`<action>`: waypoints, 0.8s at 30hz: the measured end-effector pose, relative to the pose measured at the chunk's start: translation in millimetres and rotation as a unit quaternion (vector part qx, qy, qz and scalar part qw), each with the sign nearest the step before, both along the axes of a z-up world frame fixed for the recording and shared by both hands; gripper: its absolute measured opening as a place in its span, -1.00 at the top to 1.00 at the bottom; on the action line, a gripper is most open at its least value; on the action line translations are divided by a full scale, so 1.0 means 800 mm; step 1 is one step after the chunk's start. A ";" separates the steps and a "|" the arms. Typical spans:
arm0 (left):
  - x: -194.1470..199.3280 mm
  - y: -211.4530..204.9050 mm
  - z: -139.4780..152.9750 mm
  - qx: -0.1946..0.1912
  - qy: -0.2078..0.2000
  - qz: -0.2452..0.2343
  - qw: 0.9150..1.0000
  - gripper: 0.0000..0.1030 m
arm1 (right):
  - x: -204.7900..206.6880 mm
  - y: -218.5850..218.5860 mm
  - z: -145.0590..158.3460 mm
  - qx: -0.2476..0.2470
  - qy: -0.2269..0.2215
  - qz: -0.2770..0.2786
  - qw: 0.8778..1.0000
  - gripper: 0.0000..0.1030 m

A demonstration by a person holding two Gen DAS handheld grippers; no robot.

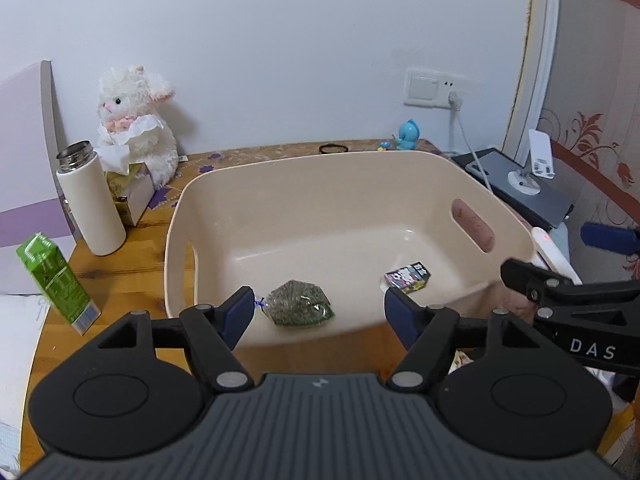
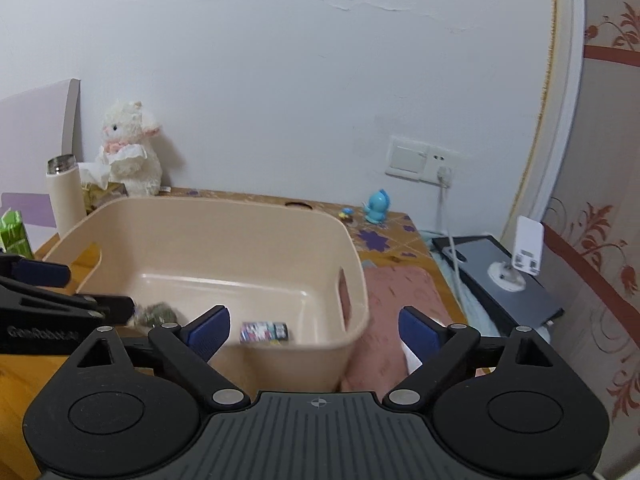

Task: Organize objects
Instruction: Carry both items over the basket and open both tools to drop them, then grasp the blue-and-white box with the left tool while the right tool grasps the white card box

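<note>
A beige plastic tub (image 1: 280,184) (image 2: 224,216) stands on the wooden table. Inside lie a clear bag of green beads (image 1: 300,303) (image 2: 154,314) and a small colourful box (image 1: 408,277) (image 2: 264,333). My left gripper (image 1: 320,316) is open and empty, over the tub's near rim with the bag between its fingers' line. My right gripper (image 2: 314,330) is open and empty, above the tub's near right corner; it also shows at the right edge of the left wrist view (image 1: 568,296).
A white flask (image 1: 91,200), a green carton (image 1: 56,280), a tissue box (image 1: 128,192) and a plush lamb (image 1: 136,120) stand left of the tub. A blue toy (image 1: 408,134) sits at the back. A pink cloth (image 2: 400,312) and a laptop (image 2: 504,272) lie to the right.
</note>
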State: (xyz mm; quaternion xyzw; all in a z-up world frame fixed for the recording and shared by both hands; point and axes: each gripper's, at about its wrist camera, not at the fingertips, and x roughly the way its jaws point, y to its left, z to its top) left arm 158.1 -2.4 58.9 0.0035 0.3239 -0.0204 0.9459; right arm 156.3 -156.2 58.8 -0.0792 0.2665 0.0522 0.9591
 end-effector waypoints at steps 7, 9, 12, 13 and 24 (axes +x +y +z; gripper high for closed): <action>-0.043 -0.014 -0.009 0.036 -0.011 -0.009 0.999 -0.49 | -0.029 -0.017 -0.031 -0.006 0.028 -0.013 0.999 -0.80; -0.050 -0.014 -0.015 0.029 -0.004 -0.013 0.999 -0.49 | -0.034 -0.020 -0.042 -0.011 0.037 -0.017 0.999 -0.80; -0.057 -0.014 -0.024 0.028 0.005 -0.011 1.000 -0.49 | -0.037 -0.023 -0.055 -0.011 0.049 -0.019 0.999 -0.80; -0.057 -0.013 -0.029 0.027 0.009 -0.010 1.000 -0.50 | -0.038 -0.025 -0.059 -0.011 0.054 -0.020 0.998 -0.79; -0.033 -0.007 -0.090 0.006 0.081 0.001 0.997 -0.50 | -0.034 -0.025 -0.098 -0.013 0.098 -0.016 0.995 -0.72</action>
